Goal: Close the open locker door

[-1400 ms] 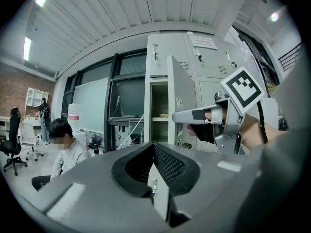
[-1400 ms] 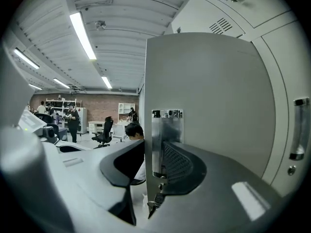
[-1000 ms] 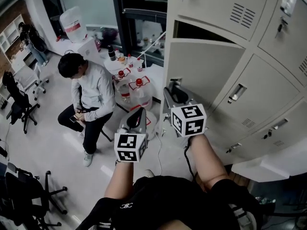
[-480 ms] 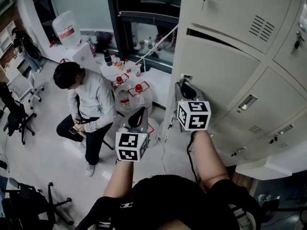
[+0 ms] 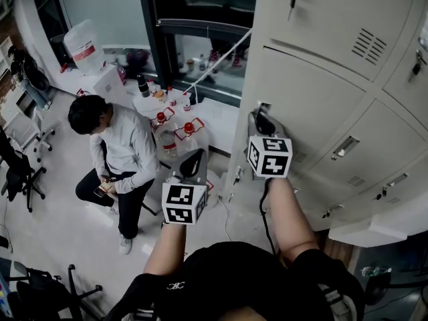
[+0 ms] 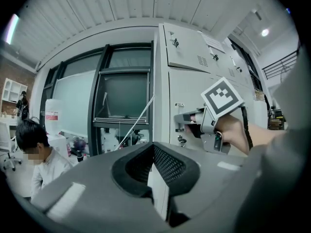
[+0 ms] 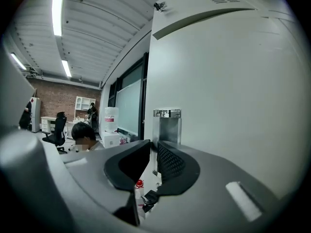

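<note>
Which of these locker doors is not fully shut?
The large door at the bank's left edge, directly below the vented top door. A dark gap runs along its top edge; the doors around it sit flush.

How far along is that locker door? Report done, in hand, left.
Done: the locker door is nearly shut; only a thin dark gap shows along its top edge. In hand: the right tool is at the door's latch plate. Its jaws have just been closing to a narrow slit, with the plate's edge lined up there; a grip is unclear. The left tool holds nothing. Left: press the door flush.
</note>
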{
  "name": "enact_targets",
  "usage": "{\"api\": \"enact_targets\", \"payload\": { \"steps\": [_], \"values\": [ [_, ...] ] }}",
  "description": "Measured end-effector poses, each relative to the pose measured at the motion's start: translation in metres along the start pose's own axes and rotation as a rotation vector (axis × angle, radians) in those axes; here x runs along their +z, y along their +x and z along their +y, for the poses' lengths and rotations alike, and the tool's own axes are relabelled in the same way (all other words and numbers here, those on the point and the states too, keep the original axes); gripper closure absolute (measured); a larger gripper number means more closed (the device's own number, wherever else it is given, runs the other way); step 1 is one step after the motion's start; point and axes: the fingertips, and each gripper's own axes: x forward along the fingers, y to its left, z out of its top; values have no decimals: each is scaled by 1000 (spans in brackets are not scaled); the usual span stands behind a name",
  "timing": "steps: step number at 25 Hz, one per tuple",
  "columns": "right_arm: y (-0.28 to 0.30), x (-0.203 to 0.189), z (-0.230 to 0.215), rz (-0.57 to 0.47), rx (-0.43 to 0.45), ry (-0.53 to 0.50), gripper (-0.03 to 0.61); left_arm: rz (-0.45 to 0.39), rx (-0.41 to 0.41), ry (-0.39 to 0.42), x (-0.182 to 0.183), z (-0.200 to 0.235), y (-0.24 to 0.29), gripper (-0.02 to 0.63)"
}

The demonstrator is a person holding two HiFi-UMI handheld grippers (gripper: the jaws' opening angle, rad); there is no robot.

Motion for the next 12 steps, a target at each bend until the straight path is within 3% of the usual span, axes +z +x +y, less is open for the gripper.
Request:
{"api": "enact_targets", "payload": {
  "steps": [12],
  "values": [
    [16, 2, -14, -6, -77, 1, 525, 4, 13, -2, -1, 8, -4, 613]
  ]
}}
